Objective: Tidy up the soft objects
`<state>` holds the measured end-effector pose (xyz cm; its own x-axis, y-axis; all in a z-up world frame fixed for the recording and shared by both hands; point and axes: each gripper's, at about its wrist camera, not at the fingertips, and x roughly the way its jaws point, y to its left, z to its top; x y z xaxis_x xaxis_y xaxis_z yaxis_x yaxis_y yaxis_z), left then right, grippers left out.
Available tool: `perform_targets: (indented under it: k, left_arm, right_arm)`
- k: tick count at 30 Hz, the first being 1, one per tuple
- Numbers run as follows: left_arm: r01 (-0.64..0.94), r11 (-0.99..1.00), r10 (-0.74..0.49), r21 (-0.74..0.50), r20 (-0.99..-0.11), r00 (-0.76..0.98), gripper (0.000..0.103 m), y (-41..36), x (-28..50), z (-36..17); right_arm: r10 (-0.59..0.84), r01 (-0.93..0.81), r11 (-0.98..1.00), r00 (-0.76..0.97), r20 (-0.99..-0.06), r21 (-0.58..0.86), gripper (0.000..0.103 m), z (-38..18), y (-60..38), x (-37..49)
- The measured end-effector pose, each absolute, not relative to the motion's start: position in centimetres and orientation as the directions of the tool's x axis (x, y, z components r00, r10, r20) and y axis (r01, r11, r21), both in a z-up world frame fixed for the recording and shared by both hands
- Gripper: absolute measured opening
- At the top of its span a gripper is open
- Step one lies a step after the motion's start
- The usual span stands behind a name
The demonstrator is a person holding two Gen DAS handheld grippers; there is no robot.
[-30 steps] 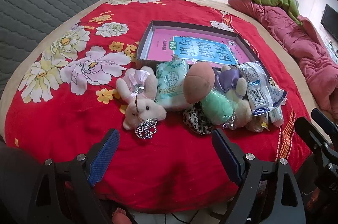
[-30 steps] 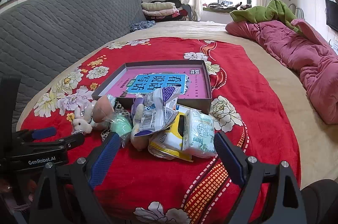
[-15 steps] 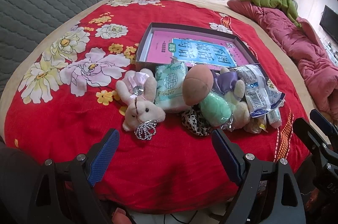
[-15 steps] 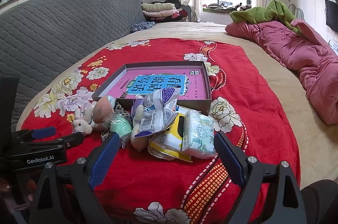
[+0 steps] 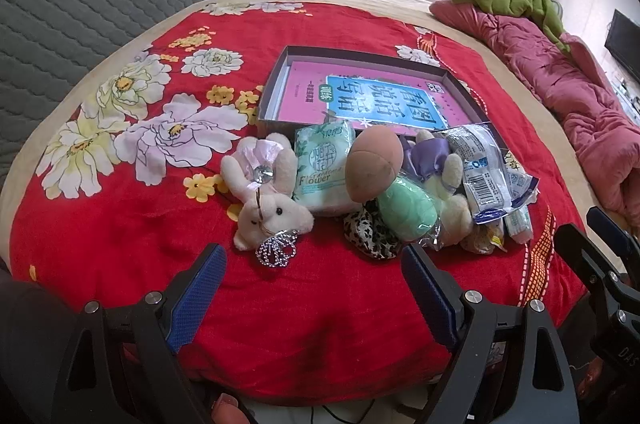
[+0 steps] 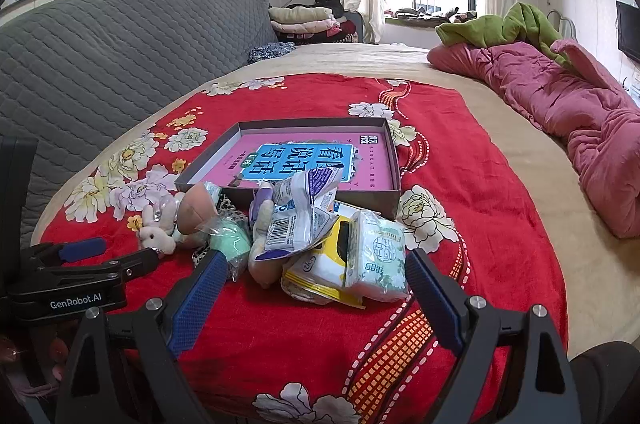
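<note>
A heap of soft things lies on the red flowered blanket in front of a shallow grey box lined with a pink and blue sheet. In the heap are a white plush rabbit, a green tissue pack, a brown-capped mushroom toy, a purple-bowed plush and plastic packets. The right wrist view adds a second tissue pack and a yellow pack. My left gripper stands open just short of the rabbit. My right gripper is open near the tissue packs. Neither holds anything.
A grey quilted headboard runs along the left. A pink quilt with a green blanket lies at the right. Folded clothes are stacked by the window. The bed edge is right below both grippers.
The left wrist view has tilted up and drawn slightly closer to the heap. The right gripper has barely moved. Nothing was taken hold of.
</note>
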<state>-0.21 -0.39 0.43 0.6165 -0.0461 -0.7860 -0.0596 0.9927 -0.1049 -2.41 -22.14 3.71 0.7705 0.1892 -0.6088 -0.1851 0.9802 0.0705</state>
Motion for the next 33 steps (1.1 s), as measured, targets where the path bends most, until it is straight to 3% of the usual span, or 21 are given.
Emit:
perform_targets:
  k: [33]
  left_arm:
    - [-0.138, 0.985, 0.0, -0.1, -0.81, 0.587, 0.09, 1.9, 0.8, -0.7]
  right_arm:
    - [0.231, -0.218, 0.971, 0.773, -0.591, 0.094, 0.09, 3.1, -21.9, -1.3]
